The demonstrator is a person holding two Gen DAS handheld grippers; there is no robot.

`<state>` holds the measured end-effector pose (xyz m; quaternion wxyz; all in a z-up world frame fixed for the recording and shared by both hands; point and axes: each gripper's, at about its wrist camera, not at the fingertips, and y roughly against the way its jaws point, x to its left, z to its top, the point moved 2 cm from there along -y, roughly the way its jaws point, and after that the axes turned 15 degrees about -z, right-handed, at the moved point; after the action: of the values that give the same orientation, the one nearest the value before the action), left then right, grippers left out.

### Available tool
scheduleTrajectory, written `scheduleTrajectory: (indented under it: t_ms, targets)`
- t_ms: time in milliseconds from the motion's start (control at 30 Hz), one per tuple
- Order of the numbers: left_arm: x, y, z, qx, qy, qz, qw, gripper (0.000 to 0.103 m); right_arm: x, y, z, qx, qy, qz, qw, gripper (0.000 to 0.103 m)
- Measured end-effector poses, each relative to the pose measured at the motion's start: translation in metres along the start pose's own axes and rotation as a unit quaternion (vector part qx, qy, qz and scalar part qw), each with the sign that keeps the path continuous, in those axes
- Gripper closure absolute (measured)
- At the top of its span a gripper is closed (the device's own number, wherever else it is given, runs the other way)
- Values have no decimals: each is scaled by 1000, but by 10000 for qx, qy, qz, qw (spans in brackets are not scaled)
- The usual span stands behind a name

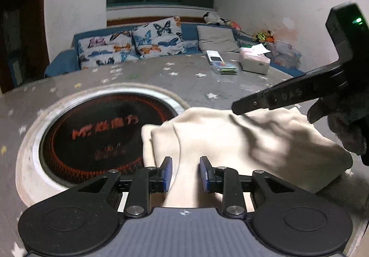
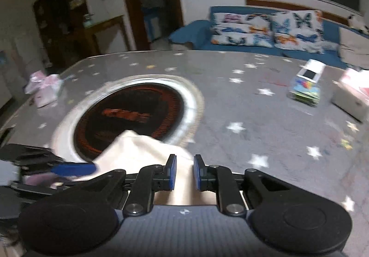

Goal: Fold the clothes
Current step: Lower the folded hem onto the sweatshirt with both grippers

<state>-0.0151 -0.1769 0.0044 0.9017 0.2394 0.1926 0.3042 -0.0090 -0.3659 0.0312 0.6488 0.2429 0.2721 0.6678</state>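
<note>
Grey star-printed worktop (image 1: 161, 77) fills both views, a round cooker inset (image 1: 96, 132) sunk at its centre and a blue sofa (image 2: 198, 33) behind. On its near side lies the cream garment (image 1: 242, 139), bunched, its long axis running left to right across my two grippers. Left gripper (image 1: 185, 174) has jaws part-open astride the cloth's near edge, not pinching it. Right gripper (image 2: 185, 171) likewise straddles cloth with a narrow gap; I judge it the nearer to the free right end.
</note>
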Motion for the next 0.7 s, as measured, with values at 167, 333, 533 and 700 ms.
scheduleTrajectory:
  t_ms: [167, 333, 533, 700]
  targets:
    - [1, 2, -2, -36, 62, 11, 10000, 73, 27, -32, 2, 179, 306, -90, 9993, 88]
    - [7, 8, 0, -68, 103, 63, 9999, 74, 29, -35, 14, 173, 228, -87, 9996, 88]
    - [4, 7, 17, -176, 102, -79, 9998, 75, 15, -12, 18, -3, 95, -100, 9999, 88]
    - [-2, -10, 37, -285, -18, -214, 9994, 75, -10, 16, 2, -30, -12, -254, 9997, 88]
